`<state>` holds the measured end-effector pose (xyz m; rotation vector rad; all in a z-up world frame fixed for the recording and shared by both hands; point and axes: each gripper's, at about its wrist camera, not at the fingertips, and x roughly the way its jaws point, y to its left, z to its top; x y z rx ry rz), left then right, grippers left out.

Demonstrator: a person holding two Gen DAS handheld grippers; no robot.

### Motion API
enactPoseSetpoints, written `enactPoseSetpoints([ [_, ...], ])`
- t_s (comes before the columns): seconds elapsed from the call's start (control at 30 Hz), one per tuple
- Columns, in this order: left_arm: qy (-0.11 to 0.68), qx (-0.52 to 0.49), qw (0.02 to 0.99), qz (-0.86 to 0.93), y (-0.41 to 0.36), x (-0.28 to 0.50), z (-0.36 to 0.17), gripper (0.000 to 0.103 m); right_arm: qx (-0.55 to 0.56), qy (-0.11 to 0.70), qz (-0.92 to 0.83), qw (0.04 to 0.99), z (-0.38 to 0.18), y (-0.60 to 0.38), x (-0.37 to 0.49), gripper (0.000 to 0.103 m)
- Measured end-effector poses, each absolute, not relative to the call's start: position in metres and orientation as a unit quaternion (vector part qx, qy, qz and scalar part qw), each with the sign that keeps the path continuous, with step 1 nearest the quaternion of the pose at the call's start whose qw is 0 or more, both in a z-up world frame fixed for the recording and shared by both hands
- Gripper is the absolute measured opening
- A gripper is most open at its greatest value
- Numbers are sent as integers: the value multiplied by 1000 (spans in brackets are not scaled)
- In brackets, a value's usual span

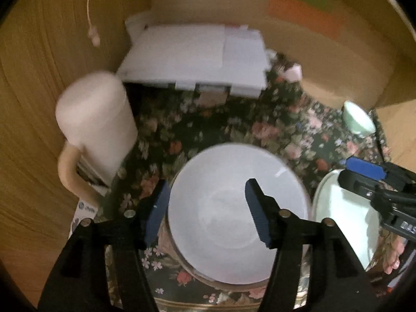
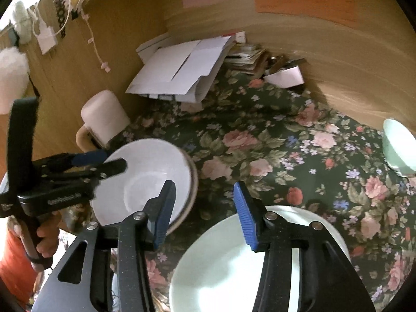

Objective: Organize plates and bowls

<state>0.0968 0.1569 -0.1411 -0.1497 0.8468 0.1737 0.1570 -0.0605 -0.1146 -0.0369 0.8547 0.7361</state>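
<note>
Floral cloth covers the table, and the dishes sit on it in a loose row. Far left of the left tongs stands a pale mug, upside down by the look of it, its handle toward the camera. Directly under those tongs lies the white bowl, which appears to rest inside a second, rimmed dish. The jaws stand part open and straddle its near left rim, one blue pad outside the wall and the other over the hollow; neither pad seems to press on it, so nothing is held. Right of that bowl, just beside it, lies the pale plate, below the right tongs. These jaws are also part open, narrower than the left pair, with the right pad over the plate's far rim and the left pad over bare cloth between plate and bowl; they grip nothing. Well off to the right of both tongs, near the table's edge, sits a small green bowl. Behind everything, a heap of white papers leans by the wooden wall.

Risks, as I judge them: the two tools work close together, so a reach across could knock one against the other. Glazed rims are slippery, and a shallow pinch may let a dish slide out and chip. A sweep to the left could topple the mug.
</note>
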Motion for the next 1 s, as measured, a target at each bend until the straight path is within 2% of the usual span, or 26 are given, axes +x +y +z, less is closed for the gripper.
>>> enactPoseSetpoints([
  [0.17,384,-63,918,70,138,97,-119,63,-6,399,330,855,-110,-82,164,45],
  [0.23,378,-59,922,59,126,99,-113,63,-2,393,317,863,-107,-94,167,52],
  [0.3,373,-56,925,45,115,104,-108,64,0,386,304,871,-104,-105,170,54],
  [0.67,338,-18,941,-24,37,160,-86,83,40,369,211,904,-92,-192,203,55],
  [0.73,333,-16,942,-30,26,173,-83,85,49,365,188,911,-91,-208,209,65],
  [0.8,331,-13,943,-39,15,187,-80,86,58,358,166,917,-90,-223,215,70],
  [1.0,341,-9,937,-71,-12,230,-78,86,73,359,115,923,-92,-262,239,70],
])
